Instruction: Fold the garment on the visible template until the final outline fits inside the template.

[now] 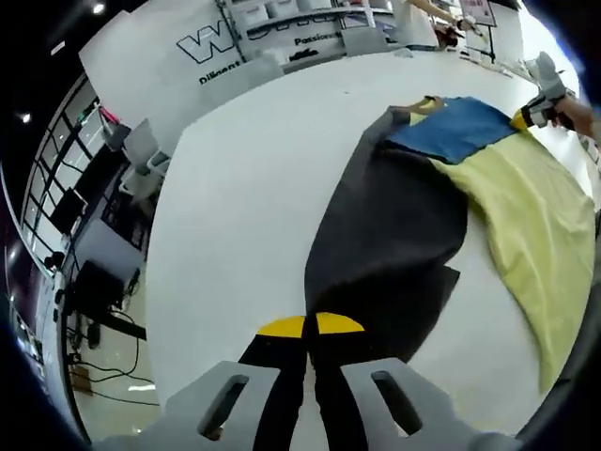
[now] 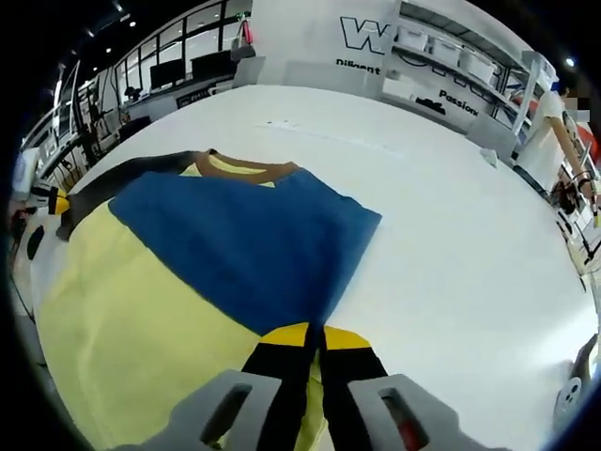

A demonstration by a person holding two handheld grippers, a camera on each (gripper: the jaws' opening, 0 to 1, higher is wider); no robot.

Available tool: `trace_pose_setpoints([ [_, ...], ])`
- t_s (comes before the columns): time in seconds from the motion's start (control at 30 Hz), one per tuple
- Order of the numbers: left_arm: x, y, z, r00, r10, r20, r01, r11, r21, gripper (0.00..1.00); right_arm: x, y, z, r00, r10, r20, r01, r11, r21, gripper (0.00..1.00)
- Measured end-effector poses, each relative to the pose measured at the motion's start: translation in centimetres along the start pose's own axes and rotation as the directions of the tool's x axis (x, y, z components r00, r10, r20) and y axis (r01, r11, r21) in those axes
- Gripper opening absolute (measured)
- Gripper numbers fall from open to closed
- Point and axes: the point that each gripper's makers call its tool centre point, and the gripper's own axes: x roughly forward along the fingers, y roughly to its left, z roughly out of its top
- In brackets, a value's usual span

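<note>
A colour-block shirt lies spread on the white table (image 1: 244, 188), with a dark grey part (image 1: 385, 235), a blue part (image 1: 455, 130) and a pale yellow part (image 1: 535, 216). My left gripper (image 1: 310, 324) is shut on the edge of the dark grey fabric at the bottom of the left gripper view. In the right gripper view the blue panel (image 2: 244, 235), the yellow panel (image 2: 131, 310) and the brown collar (image 2: 249, 169) show. My right gripper (image 2: 315, 335) is shut on the shirt's edge where blue meets yellow. The right gripper (image 1: 540, 105) also shows across the shirt, and the left gripper (image 2: 56, 201) shows at the dark sleeve.
The table (image 2: 451, 235) stretches bare beyond the shirt. Grey chairs (image 1: 141, 155) and desks with monitors (image 1: 89, 272) stand past its edge. A white wall with lettering (image 2: 376, 38) and shelving (image 2: 460, 66) lie behind. A person (image 2: 554, 122) stands at the far right.
</note>
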Motion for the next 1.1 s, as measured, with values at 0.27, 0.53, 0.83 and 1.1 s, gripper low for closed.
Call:
trace_pose_setpoints([
  [0.27, 0.4, 0.7, -0.4, 0.998, 0.058, 0.02, -0.057, 0.998, -0.028, 0.0, 0.0, -0.3, -0.1, 1.0, -0.003, 0.006, 0.003, 1.0, 0.019, 0.0],
  [0.53, -0.5, 0.7, -0.5, 0.995, 0.079, 0.056, -0.072, 0.99, -0.12, 0.09, 0.1, -0.2, -0.1, 1.0, 0.008, 0.002, -0.008, 1.0, 0.013, 0.0],
  [0.83, -2.6, 0.1, 0.3, 0.98, 0.089, 0.176, -0.021, 0.935, -0.355, 0.2, 0.2, -0.3, -0.1, 1.0, 0.017, -0.001, -0.017, 1.0, 0.02, 0.0],
  [1.1, -3.4, -0.4, -1.5, 0.982, 0.098, 0.162, -0.017, 0.898, -0.439, 0.22, 0.2, -0.2, -0.1, 1.0, 0.019, 0.002, -0.019, 0.999, 0.029, 0.0],
])
